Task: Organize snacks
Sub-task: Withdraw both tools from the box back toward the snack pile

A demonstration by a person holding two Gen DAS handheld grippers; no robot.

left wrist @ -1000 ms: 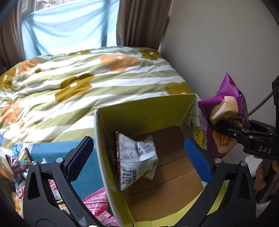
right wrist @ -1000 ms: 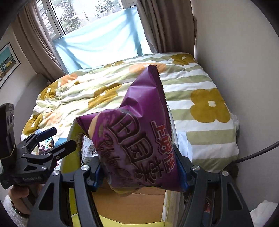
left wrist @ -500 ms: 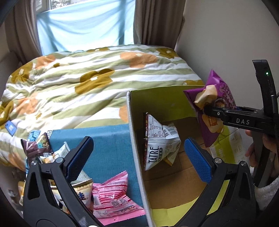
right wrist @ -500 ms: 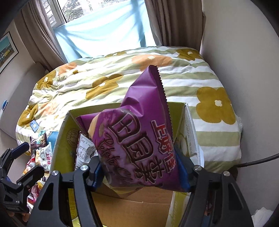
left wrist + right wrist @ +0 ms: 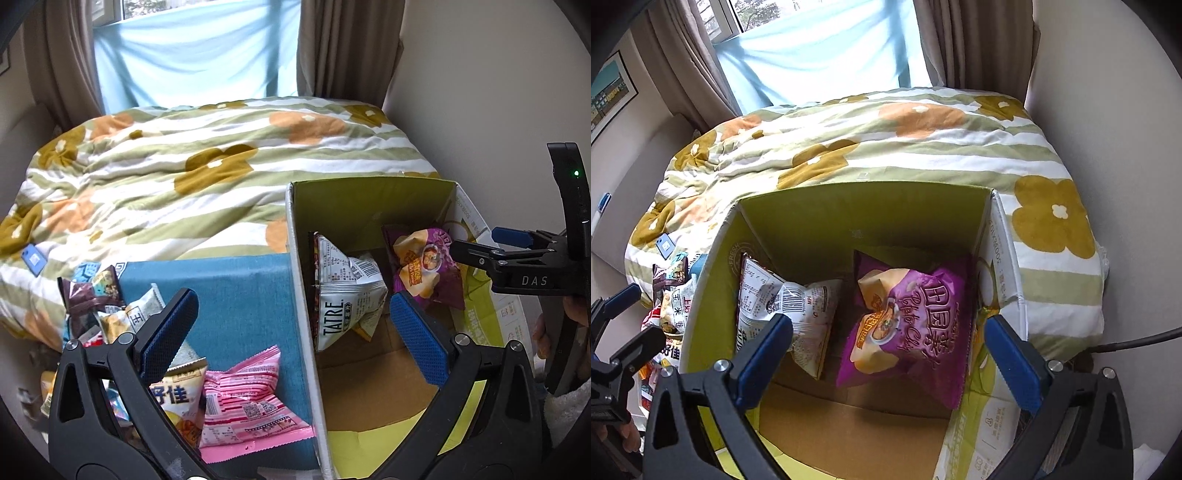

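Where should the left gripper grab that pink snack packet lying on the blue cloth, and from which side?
Probably the pink packet is best taken by its upper crimped end, coming from above with the left gripper, jaws straddling its flat thickness. It lies flat on the blue cloth, beside the cardboard box, and that end looks slightly lifted and unobstructed.

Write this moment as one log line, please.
purple chip bag: in cardboard box beside white bag | right gripper: just opened, empty | left gripper: open, empty

Right tongs [image 5: 886, 354] just opened; purple chip bag [image 5: 908, 325] lies in box [image 5: 864, 206].
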